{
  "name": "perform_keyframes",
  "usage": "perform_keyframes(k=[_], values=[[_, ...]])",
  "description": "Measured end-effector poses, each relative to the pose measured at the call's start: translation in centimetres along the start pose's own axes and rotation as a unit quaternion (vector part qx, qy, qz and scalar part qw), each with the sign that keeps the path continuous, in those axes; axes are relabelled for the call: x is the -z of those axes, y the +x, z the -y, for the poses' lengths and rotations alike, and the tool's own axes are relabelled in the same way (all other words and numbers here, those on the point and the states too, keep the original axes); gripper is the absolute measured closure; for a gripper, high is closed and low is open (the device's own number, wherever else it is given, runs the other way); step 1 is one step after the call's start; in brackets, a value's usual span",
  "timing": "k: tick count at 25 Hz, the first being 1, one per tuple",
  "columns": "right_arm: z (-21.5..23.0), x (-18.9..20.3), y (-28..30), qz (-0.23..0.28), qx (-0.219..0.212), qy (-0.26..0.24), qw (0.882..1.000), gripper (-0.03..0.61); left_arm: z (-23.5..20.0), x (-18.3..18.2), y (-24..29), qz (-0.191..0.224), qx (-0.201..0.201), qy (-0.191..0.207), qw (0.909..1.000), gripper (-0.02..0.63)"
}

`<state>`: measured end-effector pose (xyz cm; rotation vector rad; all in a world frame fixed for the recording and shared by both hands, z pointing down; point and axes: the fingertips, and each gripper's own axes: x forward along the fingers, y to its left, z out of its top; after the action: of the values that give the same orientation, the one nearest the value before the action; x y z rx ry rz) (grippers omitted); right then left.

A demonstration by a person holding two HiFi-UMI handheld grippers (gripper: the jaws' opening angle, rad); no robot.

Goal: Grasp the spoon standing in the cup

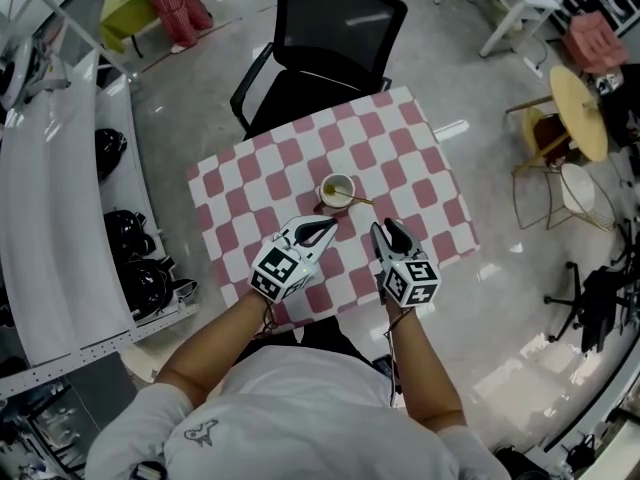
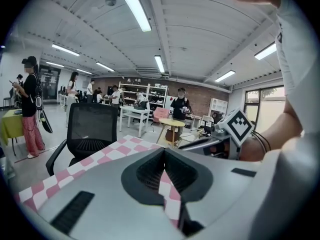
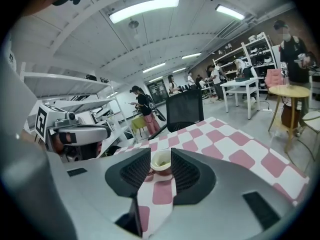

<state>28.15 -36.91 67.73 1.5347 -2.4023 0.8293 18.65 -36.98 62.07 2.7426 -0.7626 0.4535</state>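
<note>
A small cream cup stands near the middle of the red-and-white checked table. A gold spoon rests in it, its handle leaning out to the right. My left gripper hovers just short of the cup on its near left, and its jaws meet at the tips with nothing held. My right gripper is just short of the cup on its near right. In the right gripper view the cup shows through the gap of the open right gripper. The left gripper view shows only cloth past the left gripper.
A black office chair is pushed against the table's far edge. White shelving with dark helmets runs along the left. A round yellow table and wire stools stand to the right. Several people stand far back in the room.
</note>
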Motion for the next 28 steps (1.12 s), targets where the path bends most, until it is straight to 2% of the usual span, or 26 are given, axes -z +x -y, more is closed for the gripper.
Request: perform_keyframes(k=[9,19,28], values=[[1.7,1.6,2.9,-0.02,0.004,0.009,1.0,0.454,-0.9,2.0,1.5,-0.011,0.007,-0.025,0.9996,0.603],[3.2,3.0,6.1,-0.034,0.008,0.019,0.999,0.454,-2.1,3.3,2.7,-0.02,0.005,-0.029,0.9994,0.603],[3.4,3.8,8.3,-0.045,-0.007,0.044,0.998,0.476,-2.5,4.6,2.6,-0.032,0.004,-0.038,0.9987,0.603]])
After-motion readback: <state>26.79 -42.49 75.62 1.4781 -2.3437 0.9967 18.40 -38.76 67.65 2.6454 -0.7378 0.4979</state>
